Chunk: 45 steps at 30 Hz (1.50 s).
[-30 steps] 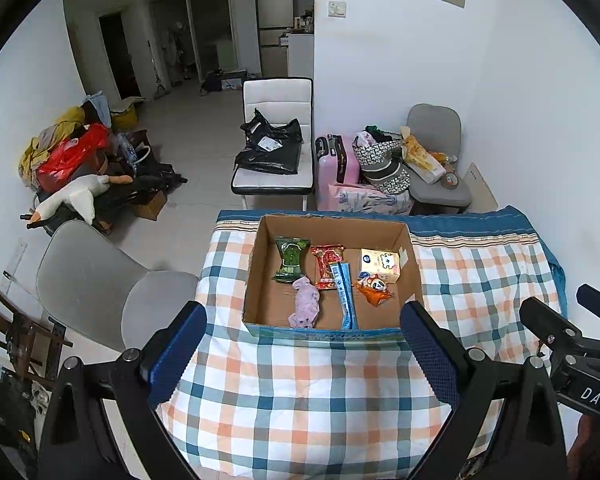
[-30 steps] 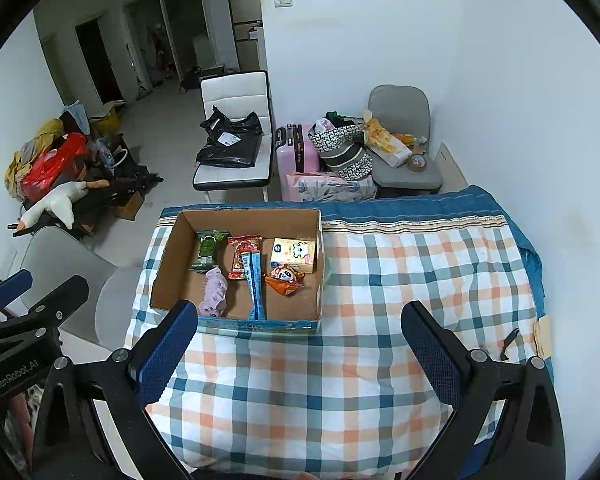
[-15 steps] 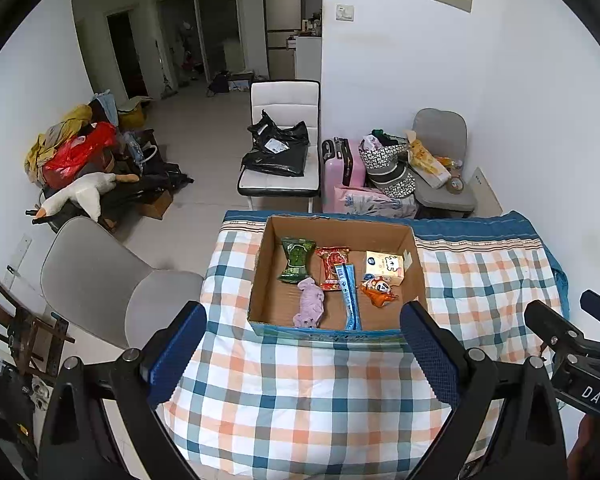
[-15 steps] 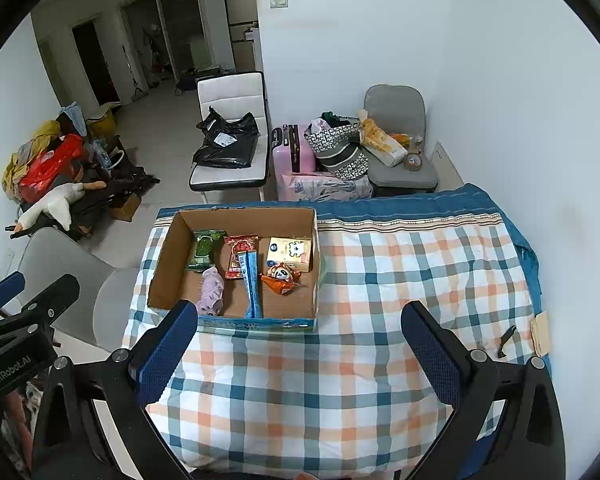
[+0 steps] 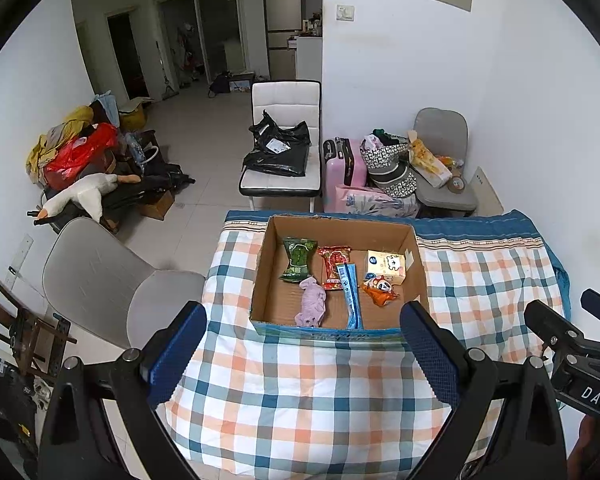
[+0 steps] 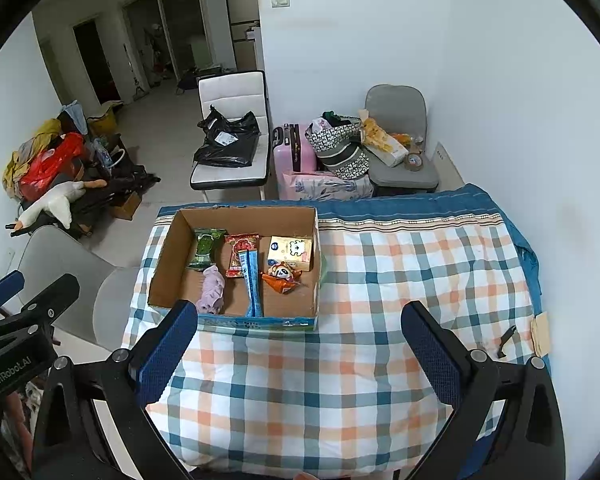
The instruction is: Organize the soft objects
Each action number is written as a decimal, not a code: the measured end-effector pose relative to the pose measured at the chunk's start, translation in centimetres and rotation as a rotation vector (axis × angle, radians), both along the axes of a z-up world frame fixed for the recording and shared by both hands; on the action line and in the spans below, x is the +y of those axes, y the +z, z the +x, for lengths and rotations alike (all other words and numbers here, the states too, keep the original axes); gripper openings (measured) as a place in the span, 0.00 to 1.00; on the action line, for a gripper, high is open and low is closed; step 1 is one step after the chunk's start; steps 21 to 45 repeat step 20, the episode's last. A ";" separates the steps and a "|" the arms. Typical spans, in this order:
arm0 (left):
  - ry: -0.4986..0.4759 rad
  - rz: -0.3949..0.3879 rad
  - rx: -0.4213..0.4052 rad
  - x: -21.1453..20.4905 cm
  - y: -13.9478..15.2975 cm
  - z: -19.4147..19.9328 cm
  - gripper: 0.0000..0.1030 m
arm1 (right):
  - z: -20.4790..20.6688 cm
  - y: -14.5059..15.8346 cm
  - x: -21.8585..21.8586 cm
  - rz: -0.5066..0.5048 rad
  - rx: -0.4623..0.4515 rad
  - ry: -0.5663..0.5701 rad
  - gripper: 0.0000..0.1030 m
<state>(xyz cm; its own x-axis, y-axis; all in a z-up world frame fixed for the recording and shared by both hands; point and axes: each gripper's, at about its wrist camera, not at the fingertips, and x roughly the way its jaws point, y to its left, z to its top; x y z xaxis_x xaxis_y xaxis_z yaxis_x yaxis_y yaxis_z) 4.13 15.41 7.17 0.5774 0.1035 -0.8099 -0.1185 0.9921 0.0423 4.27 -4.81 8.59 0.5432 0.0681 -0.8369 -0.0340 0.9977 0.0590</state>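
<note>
A cardboard box (image 5: 416,256) (image 6: 162,256) stands on the plaid-covered table (image 5: 300,392) (image 6: 400,280). In it lie a green packet (image 5: 297,259) (image 6: 205,248), a red packet (image 5: 334,266) (image 6: 240,254), a blue stick pack (image 5: 350,294) (image 6: 253,284), a purple soft toy (image 5: 312,306) (image 6: 212,290), an orange panda packet (image 5: 380,288) (image 6: 282,276) and a yellow tissue pack (image 5: 385,266) (image 6: 291,252). My left gripper (image 5: 302,354) is open and empty, high above the table's near side. My right gripper (image 6: 300,354) is open and empty, right of the box.
A grey chair (image 5: 100,280) stands left of the table. A white chair with black bags (image 5: 280,152), a pink suitcase (image 5: 342,164) and a loaded grey chair (image 5: 440,168) stand behind it. A small black object (image 6: 506,336) and tan tag (image 6: 540,330) lie at the table's right edge.
Both grippers have drawn back and up a little, so the box looks slightly smaller and more of the room shows. Both stay open and empty.
</note>
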 end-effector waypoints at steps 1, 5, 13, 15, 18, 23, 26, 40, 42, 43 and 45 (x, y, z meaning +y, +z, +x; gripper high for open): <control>0.000 0.000 0.001 0.1 0.0 -0.1 0.96 | 0.0 0.0 0.0 0.001 0.000 -0.001 1.00; -0.004 -0.001 0.003 0.1 0.0 -0.1 0.96 | -0.1 0.0 0.0 -0.001 -0.003 0.000 1.00; -0.004 0.002 0.005 0.0 -0.2 0.0 0.96 | 0.0 0.0 0.0 0.002 -0.001 0.003 1.00; -0.005 0.003 0.006 0.1 -0.2 0.0 0.96 | 0.1 0.0 0.0 0.005 0.000 0.002 1.00; -0.004 0.006 0.003 0.2 -0.2 -0.1 0.96 | 0.2 0.0 -0.1 0.003 -0.001 0.001 1.00; -0.003 0.007 0.002 0.1 -0.2 0.0 0.96 | 0.4 0.0 -0.1 0.005 -0.001 0.001 1.00; -0.003 0.007 0.002 0.1 -0.2 0.0 0.96 | 0.4 0.0 -0.1 0.005 -0.001 0.001 1.00; -0.003 0.007 0.002 0.1 -0.2 0.0 0.96 | 0.4 0.0 -0.1 0.005 -0.001 0.001 1.00; -0.003 0.007 0.002 0.1 -0.2 0.0 0.96 | 0.4 0.0 -0.1 0.005 -0.001 0.001 1.00; -0.003 0.007 0.002 0.1 -0.2 0.0 0.96 | 0.4 0.0 -0.1 0.005 -0.001 0.001 1.00; -0.003 0.007 0.002 0.1 -0.2 0.0 0.96 | 0.4 0.0 -0.1 0.005 -0.001 0.001 1.00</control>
